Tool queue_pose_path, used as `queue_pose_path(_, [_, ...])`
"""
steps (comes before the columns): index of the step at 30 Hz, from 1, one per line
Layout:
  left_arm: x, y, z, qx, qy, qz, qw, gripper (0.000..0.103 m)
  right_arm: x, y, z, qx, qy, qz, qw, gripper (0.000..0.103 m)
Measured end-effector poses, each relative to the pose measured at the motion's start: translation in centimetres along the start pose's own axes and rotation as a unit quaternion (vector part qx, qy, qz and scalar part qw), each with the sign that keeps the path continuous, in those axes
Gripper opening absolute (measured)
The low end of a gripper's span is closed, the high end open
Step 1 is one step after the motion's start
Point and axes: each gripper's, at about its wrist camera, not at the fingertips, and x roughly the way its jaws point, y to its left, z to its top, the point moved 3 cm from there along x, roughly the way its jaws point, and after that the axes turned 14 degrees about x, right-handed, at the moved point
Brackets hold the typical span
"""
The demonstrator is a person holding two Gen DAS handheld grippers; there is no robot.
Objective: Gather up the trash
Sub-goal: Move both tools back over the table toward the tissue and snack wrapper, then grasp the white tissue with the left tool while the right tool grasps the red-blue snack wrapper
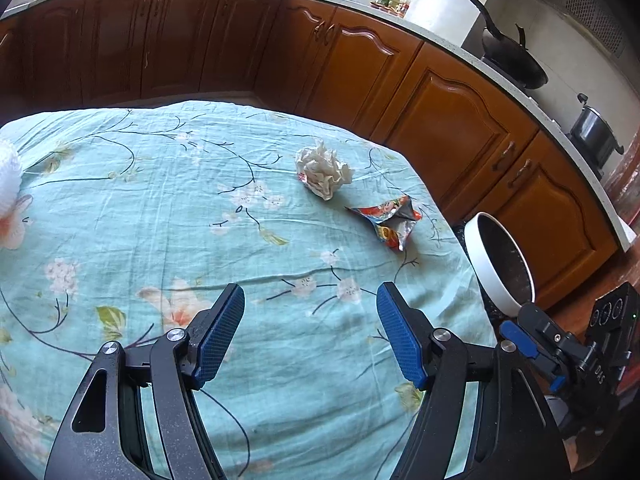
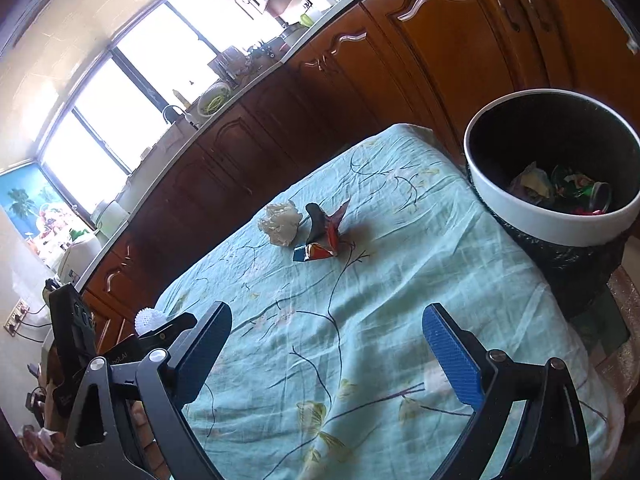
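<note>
A crumpled white paper ball [image 1: 324, 174] and a torn colourful snack wrapper [image 1: 390, 220] lie on the teal floral tablecloth [image 1: 200, 220]. Both also show in the right wrist view, the paper ball [image 2: 280, 222] left of the wrapper [image 2: 322, 236]. A white-rimmed trash bin [image 2: 552, 168] with a black liner stands off the table's right edge and holds several pieces of trash; it shows in the left wrist view [image 1: 500, 264] too. My left gripper [image 1: 310, 334] is open and empty, well short of the trash. My right gripper [image 2: 326, 354] is open and empty above the cloth.
Wooden kitchen cabinets [image 1: 400, 80] run behind the table under a counter with a wok [image 1: 512, 56] and a pot [image 1: 596, 132]. A white spiky object [image 1: 10, 176] sits at the table's left edge. The right gripper's body [image 1: 580, 348] shows at lower right.
</note>
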Motion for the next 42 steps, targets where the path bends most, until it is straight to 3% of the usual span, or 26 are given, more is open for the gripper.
queue_pose_path(8, [3.1, 0.9, 3.2, 0.003, 0.021, -0.017, 0.9996, 0.070, 3.5, 1.5, 2.6, 0.011, 0.020, 0.017, 1.000, 0.094])
queue_pose_path(10, [4.1, 1.0, 4.5, 0.006, 0.024, -0.021, 0.9995, 0.070, 4.5, 1.5, 3.5, 0.021, 0.029, 0.024, 0.999, 0.084])
queue_pose_path(14, [6.2, 1.0, 7.3, 0.007, 0.024, -0.024, 0.9994, 0.070, 6.6, 1.0, 5.2, 0.048, 0.044, 0.032, 0.997, 0.080])
queue_pose_path(19, [9.6, 1.1, 10.5, 0.012, 0.029, -0.018, 0.9994, 0.073, 9.5, -0.2, 7.2, 0.087, 0.057, 0.037, 0.994, 0.064])
queue_pose_path(23, [12.6, 1.5, 11.7, 0.011, 0.041, -0.008, 0.9991, 0.073, 11.8, -0.9, 7.8, 0.093, 0.068, 0.025, 0.993, 0.058])
queue_pose_path(26, [14.5, 1.6, 12.0, 0.014, 0.050, -0.006, 0.9986, 0.073, 13.2, -1.0, 7.7, 0.095, 0.080, 0.024, 0.992, 0.040])
queue_pose_path(28, [15.3, 1.4, 12.0, 0.023, 0.052, -0.006, 0.9984, 0.071, 13.6, -0.8, 7.5, 0.086, 0.083, 0.027, 0.992, 0.016])
queue_pose_path(29, [15.7, 1.2, 11.8, 0.030, 0.055, -0.006, 0.9980, 0.066, 13.6, -0.8, 7.3, 0.081, 0.083, 0.025, 0.993, 0.013])
queue_pose_path(30, [16.0, 0.9, 11.6, 0.037, 0.060, -0.012, 0.9975, 0.047, 13.5, -0.7, 7.1, 0.075, 0.080, 0.022, 0.994, 0.010])
queue_pose_path(31, [16.2, 0.6, 11.5, 0.043, 0.063, -0.014, 0.9970, 0.037, 13.2, -0.6, 6.9, 0.069, 0.076, 0.022, 0.994, 0.008])
queue_pose_path(33, [16.0, 0.3, 11.1, 0.055, 0.060, -0.012, 0.9966, 0.029, 12.3, -0.5, 6.6, 0.062, 0.068, 0.023, 0.996, 0.007])
queue_pose_path(37, [14.4, -0.1, 10.3, 0.055, 0.054, -0.025, 0.9967, 0.023, 10.0, -0.2, 6.2, 0.044, 0.050, 0.025, 0.997, 0.006])
queue_pose_path(42, [11.4, -2.0, 8.5, 0.061, 0.043, -0.047, 0.9961, 0.022, 5.9, -0.3, 5.7, 0.019, 0.024, 0.022, 0.999, 0.006])
